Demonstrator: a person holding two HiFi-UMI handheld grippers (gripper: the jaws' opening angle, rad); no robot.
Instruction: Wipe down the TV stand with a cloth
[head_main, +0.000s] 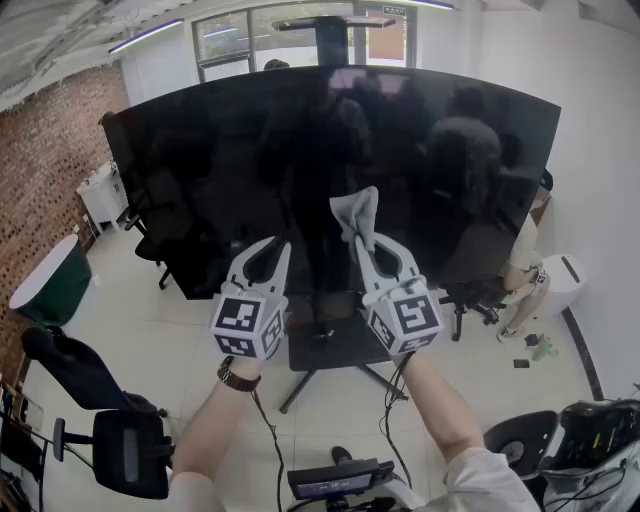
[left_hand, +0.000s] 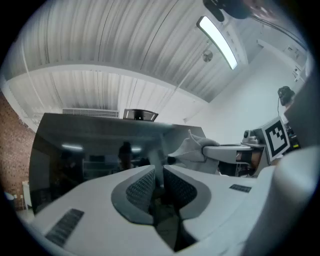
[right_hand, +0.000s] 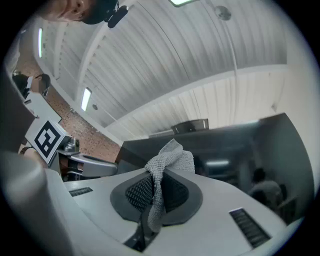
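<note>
The right gripper (right_hand: 159, 187) has its jaws clamped on a grey cloth (right_hand: 167, 159), which is bunched above the tips. The left gripper (left_hand: 159, 181) has its jaws at a narrow slit, with nothing between them. The TV stand (head_main: 338, 345) sits well below both sets of jaws, and the TV screen (head_main: 200, 180) is beyond them.

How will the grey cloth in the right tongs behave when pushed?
Probably floppy: the cloth droops over the right tongs and folds. Likely light: a small pinch holds it up. Its nubbly weave should grip, not slip.
</note>
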